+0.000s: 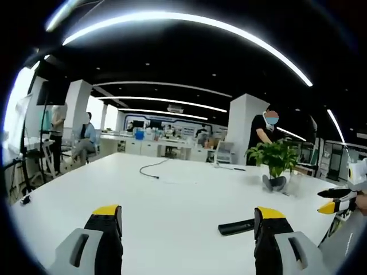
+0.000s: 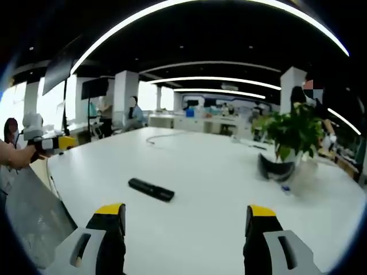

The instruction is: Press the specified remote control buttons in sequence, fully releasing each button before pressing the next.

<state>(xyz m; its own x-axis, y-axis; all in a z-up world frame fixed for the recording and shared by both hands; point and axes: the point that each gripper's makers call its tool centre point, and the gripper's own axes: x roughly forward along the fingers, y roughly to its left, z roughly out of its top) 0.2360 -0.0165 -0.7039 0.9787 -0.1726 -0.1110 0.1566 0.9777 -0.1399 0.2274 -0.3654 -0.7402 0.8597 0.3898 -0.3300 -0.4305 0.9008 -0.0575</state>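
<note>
in the left gripper view the left hand-held gripper [image 1: 186,220] stands spread, its right jaw covering one end of the black remote [image 1: 236,227]. the right hand-held gripper [image 2: 186,217] is spread too, above the white table [image 2: 218,172]; the remote lies flat ahead, buttons too small to read. a potted plant [image 2: 289,137] stands beyond.

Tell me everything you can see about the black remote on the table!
The remote is a long, thin, flat black bar, probably plastic. It lies flat on the white table, by itself, with bare tabletop around it and nothing touching it. In the right gripper view it sits at a slant, ahead of the open jaws and a bit to their left. In the left gripper view its end pokes out beside the right-hand jaw. Its buttons are too small and dark to make out.
</note>
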